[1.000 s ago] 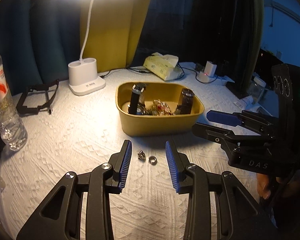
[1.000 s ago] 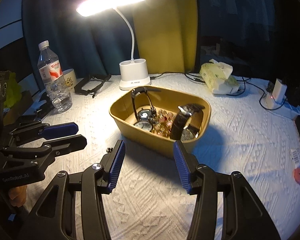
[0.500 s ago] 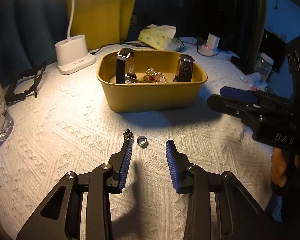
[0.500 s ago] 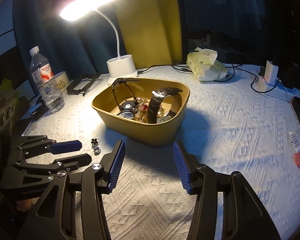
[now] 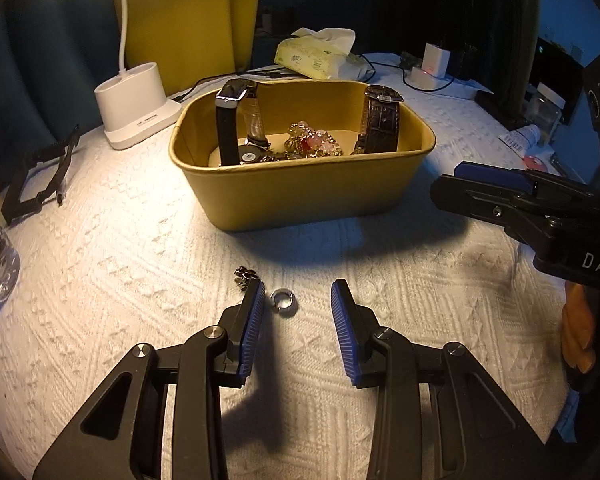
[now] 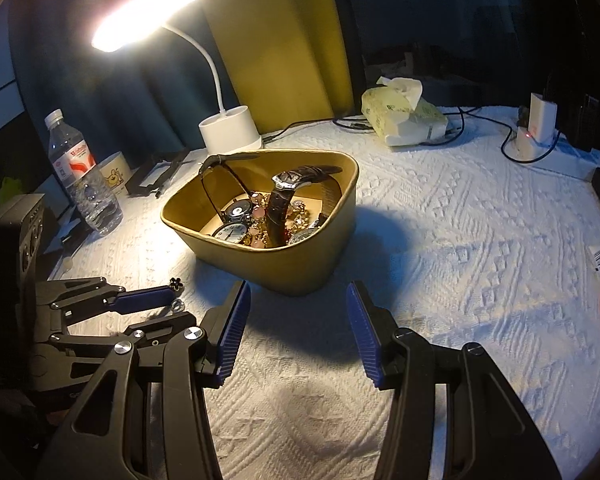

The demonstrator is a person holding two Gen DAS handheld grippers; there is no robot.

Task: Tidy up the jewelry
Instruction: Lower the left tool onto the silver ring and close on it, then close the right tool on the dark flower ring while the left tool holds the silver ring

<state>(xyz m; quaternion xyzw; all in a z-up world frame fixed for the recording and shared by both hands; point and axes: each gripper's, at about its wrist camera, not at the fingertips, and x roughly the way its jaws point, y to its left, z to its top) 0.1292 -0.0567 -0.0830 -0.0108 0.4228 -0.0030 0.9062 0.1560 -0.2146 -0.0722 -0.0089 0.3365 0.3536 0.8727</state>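
Note:
A small silver ring [image 5: 283,301] lies on the white cloth between the fingertips of my left gripper [image 5: 298,292], close to the left pad. The jaws are closing and neither pad touches the ring. A dark flower-shaped earring [image 5: 245,275] lies just outside the left fingertip. Behind them stands a yellow bin [image 5: 300,196] holding a black-strap watch [image 5: 230,120], a brown-strap watch [image 5: 380,120] and beaded jewelry [image 5: 310,144]. My right gripper [image 6: 298,292] hovers open in front of the bin with nothing between its pads. In the right wrist view the ring [image 6: 177,306] shows between the left gripper's fingers.
A white lamp base [image 5: 138,106] stands left of the bin, a tissue pack [image 5: 320,54] and a charger [image 5: 434,62] behind it. A water bottle [image 6: 82,184], a mug [image 6: 114,174] and a black folding stand [image 5: 36,176] sit at the left.
My left gripper has come down and forward over the ring, and its jaws have narrowed around it. The right gripper has drifted a little, still open.

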